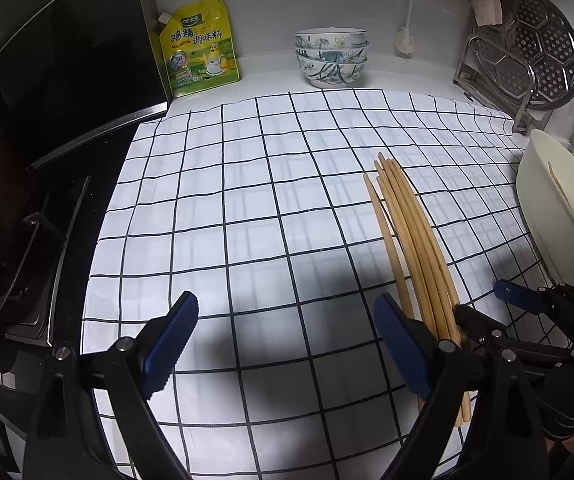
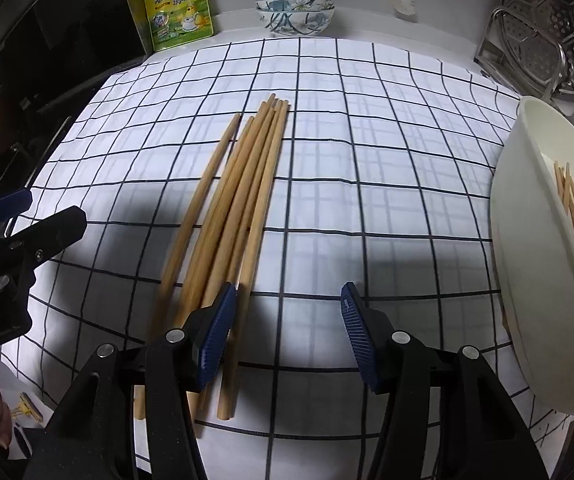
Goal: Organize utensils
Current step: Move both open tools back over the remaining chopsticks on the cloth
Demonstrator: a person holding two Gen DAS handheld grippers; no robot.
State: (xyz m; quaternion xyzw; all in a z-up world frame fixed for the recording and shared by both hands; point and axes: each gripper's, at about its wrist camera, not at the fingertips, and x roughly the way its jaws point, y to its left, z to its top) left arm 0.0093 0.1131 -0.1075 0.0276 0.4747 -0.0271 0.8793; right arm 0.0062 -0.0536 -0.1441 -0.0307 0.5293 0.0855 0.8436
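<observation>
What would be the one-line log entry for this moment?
left tool: open, empty | right tool: open, empty | chopsticks: on checked cloth

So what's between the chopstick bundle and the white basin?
Only bare checked cloth between the chopsticks and the white basin, plainest in the right wrist view; the right gripper hovers open over it.

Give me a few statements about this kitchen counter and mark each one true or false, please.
1. The chopsticks lie on a checked cloth. True.
2. The right gripper is clamped on a chopstick. False: its jaws stand open with nothing between them.
3. Three patterned bowls are stacked by the back wall. True.
4. The cream tub is empty. False: a few chopsticks lie inside it.
5. The left gripper is open. True.
</observation>
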